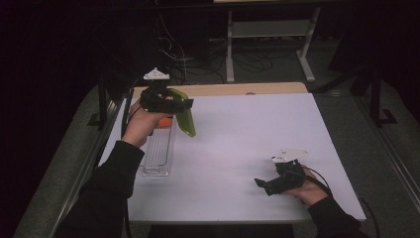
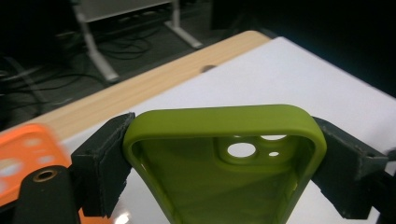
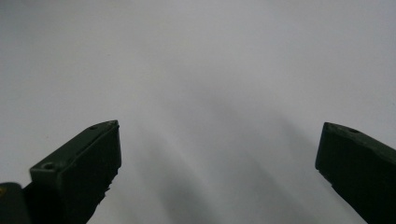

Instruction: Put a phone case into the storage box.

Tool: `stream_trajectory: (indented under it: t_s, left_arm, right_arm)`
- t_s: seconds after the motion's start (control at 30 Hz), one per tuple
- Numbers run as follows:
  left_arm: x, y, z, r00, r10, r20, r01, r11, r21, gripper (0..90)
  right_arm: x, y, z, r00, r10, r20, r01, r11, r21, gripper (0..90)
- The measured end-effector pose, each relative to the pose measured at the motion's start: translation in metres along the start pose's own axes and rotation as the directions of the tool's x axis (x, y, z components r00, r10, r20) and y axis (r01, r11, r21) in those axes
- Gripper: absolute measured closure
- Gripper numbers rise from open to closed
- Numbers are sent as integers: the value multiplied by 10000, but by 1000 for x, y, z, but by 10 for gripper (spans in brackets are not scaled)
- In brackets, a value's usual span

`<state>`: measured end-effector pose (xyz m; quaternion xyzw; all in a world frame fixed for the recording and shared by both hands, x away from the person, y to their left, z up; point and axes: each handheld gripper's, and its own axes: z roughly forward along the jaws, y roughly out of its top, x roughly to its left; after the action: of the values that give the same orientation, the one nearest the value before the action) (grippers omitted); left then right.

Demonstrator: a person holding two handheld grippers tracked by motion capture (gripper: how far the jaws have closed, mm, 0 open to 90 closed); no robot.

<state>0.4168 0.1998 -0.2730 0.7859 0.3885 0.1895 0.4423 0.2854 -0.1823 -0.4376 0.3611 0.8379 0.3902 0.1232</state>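
Green phone case (image 2: pixel 224 158) between left gripper (image 2: pixel 224 163) pads

Matt rubber, clear plastic, pale wood

The olive-green rubbery phone case (image 2: pixel 224 122) looks smooth and matt; the clear ribbed plastic tray (image 1: pixel 159 151) glints; the white counter (image 1: pixel 247 148) is matt, edged with a pale wood strip (image 1: pixel 233 89).
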Motion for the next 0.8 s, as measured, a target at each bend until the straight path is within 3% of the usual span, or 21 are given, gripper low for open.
stream_trajectory:
  t_s: [0.2, 0.43, 0.8]
  left_arm:
    - [27, 6, -10, 9959, -67, -907, 85, 9998, 193, 146]
    - [53, 11, -14, 9827, -346, -1817, 415, 9985, 344, 146]
    - [72, 1, 7, 9492, -938, -3004, 1240, 9888, 831, 145]
  right_arm:
    - [-2, 0, -1, 10000, -61, -1, 61, 9999, -148, 0]
    - [-3, 0, -1, 10000, -87, 17, 87, 9999, -149, 0]
    - [-4, 0, -1, 10000, -89, 20, 89, 9999, -127, 0]
